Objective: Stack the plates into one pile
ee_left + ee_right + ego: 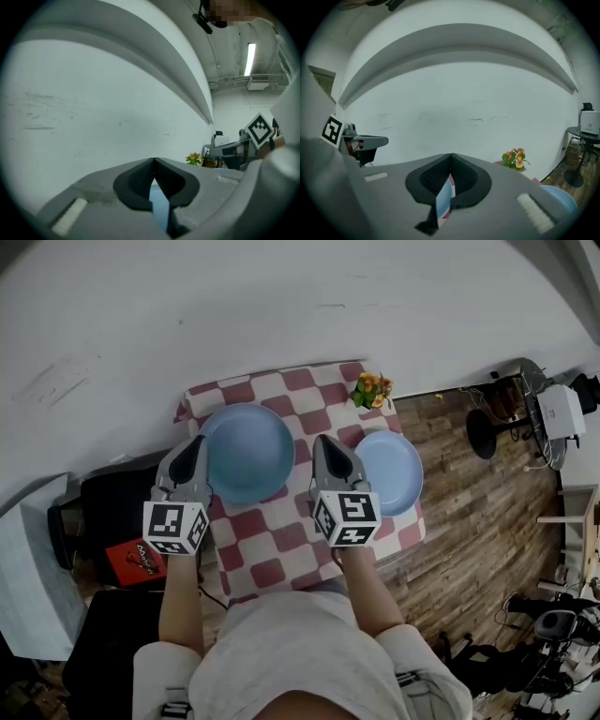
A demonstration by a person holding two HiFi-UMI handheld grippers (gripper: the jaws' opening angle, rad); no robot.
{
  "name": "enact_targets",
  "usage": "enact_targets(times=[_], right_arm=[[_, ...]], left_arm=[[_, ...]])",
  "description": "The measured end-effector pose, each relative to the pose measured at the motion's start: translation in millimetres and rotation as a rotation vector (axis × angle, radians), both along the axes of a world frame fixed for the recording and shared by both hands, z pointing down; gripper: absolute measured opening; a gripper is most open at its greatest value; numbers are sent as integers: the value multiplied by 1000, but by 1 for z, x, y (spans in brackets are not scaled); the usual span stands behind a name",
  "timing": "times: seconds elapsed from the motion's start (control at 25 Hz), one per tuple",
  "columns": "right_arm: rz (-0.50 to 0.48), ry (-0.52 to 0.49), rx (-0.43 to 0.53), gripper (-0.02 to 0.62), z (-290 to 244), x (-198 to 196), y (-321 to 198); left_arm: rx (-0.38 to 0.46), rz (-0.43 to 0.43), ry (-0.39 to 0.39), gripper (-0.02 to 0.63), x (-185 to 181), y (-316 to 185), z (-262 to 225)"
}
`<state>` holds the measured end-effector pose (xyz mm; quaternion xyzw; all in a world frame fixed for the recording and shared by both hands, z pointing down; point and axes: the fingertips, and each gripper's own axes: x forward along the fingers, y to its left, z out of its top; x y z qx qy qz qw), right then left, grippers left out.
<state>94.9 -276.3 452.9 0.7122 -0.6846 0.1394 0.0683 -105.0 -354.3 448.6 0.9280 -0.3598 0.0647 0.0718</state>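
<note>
A large blue plate (248, 451) hangs over the red-and-white checked cloth (281, 549) between my two grippers. My left gripper (200, 442) is shut on its left rim, and my right gripper (323, 442) is shut on its right rim. In the left gripper view the jaws (153, 161) meet at the tips with a blue sliver of plate (159, 206) pinched behind them. The right gripper (451, 157) pinches the same kind of blue edge (443, 199). A smaller blue plate (394, 472) lies on the cloth's right side, also showing low at the right (560, 199).
A small pot of orange flowers (370, 390) stands at the table's far right corner. A white wall runs behind the table. A black case with a red item (141, 559) sits left of the table. Wooden floor and a black stool (483, 432) lie to the right.
</note>
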Motion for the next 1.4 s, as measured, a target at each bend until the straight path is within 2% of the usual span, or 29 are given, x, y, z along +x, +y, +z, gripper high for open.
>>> enact_targets(times=[0.32, 0.52, 0.76, 0.92, 1.2, 1.4], right_arm=[[36, 64, 154, 0, -44, 8, 27], [71, 80, 217, 0, -64, 20, 47], [152, 86, 215, 0, -72, 59, 77], [227, 98, 175, 2, -67, 98, 103], [386, 46, -7, 2, -28, 181, 160], [456, -37, -132, 2, 13, 219, 196]], left_arm=[[156, 52, 79, 3, 18, 22, -55], [166, 76, 127, 3, 35, 32, -70], [85, 174, 154, 3, 77, 47, -69], [9, 229, 126, 3, 116, 52, -57], [-135, 322, 29, 3, 191, 73, -18], [-247, 371, -33, 3, 234, 91, 18]])
